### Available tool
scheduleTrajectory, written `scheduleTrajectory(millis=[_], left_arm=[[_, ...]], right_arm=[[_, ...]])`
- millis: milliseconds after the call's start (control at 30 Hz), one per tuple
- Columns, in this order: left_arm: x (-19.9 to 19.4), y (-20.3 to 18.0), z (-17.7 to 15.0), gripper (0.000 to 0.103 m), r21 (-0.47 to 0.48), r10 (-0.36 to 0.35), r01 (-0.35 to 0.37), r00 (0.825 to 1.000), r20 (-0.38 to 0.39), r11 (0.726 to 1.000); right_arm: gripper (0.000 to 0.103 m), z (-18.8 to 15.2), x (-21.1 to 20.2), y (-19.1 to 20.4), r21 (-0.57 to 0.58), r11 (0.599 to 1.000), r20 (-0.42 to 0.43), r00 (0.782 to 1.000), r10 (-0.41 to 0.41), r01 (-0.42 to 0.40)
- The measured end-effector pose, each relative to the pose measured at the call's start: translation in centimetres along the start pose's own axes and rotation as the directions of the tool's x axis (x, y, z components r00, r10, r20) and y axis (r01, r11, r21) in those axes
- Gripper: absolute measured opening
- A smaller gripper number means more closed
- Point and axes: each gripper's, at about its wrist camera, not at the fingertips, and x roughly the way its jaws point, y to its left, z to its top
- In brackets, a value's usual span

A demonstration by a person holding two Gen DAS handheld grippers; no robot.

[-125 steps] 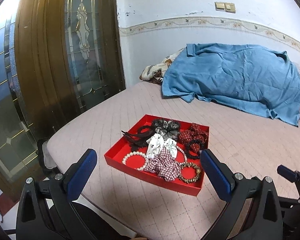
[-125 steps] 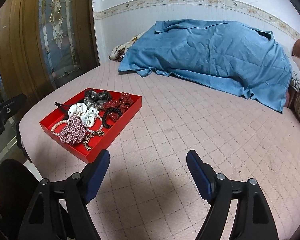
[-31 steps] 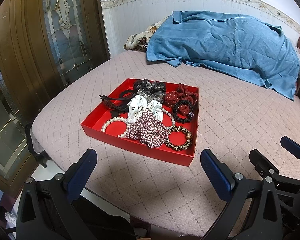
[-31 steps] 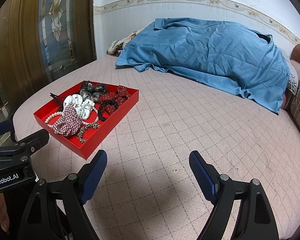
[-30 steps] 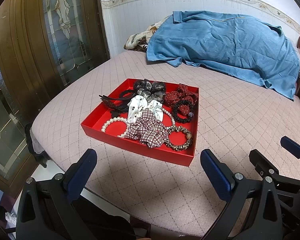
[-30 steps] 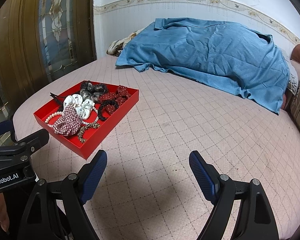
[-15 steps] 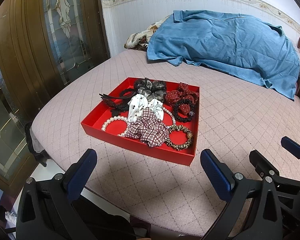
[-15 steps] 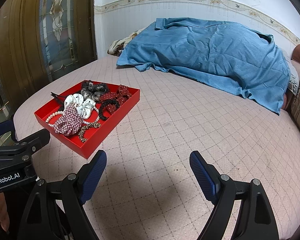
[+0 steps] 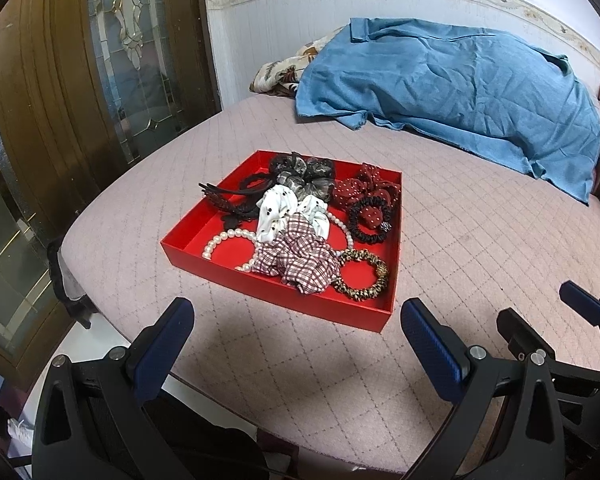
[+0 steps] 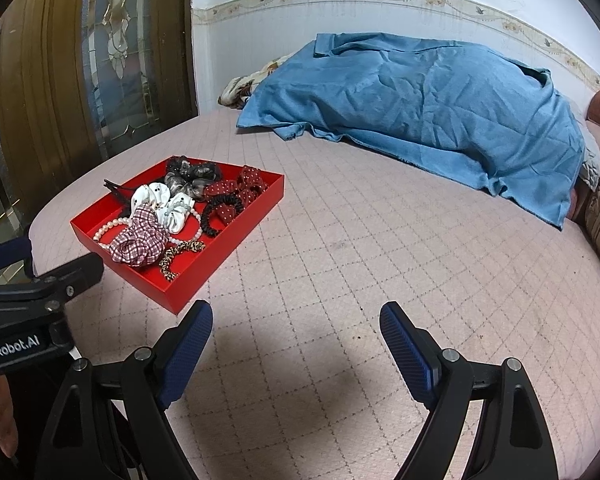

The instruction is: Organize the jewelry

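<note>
A shallow red tray (image 9: 188, 227) (image 10: 216, 272) lies on the pink quilted bed near its left corner. It holds a plaid scrunchie (image 9: 300, 258) (image 10: 140, 240), a white dotted scrunchie (image 9: 278, 210), a pearl bracelet (image 9: 222, 240), a leopard-print hair tie (image 9: 362, 276), a black coil tie (image 9: 370, 216), a red dotted scrunchie (image 9: 360, 186), a grey-black scrunchie (image 9: 304, 168) and a black claw clip (image 9: 228, 198). My left gripper (image 9: 296, 332) hovers open just in front of the tray, nothing between its blue pads. My right gripper (image 10: 296, 332) stands open over bare bedspread, right of the tray.
A rumpled blue blanket (image 9: 452, 88) (image 10: 420, 104) covers the far side of the bed, with a floral pillow (image 9: 280, 72) at its left end. A wooden door with leaded glass (image 9: 120, 60) stands to the left. The bed's rounded edge (image 9: 112, 320) drops off near my left gripper.
Since the oldest frames both grippers came closer to the bed and tilted down, so the tray looks larger. Over the last second nothing has visibly moved.
</note>
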Motion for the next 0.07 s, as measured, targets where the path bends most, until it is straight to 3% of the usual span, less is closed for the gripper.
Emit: scheduleTrajectory(millis=[67], left_arm=[[0.15, 0.09, 0.2, 0.103, -0.005, 0.001, -0.001, 1.0, -0.007, 1.0]], right_arm=[[0.089, 0.0, 0.19, -0.42, 0.011, 1.0, -0.012, 1.0, -0.001, 0.001]])
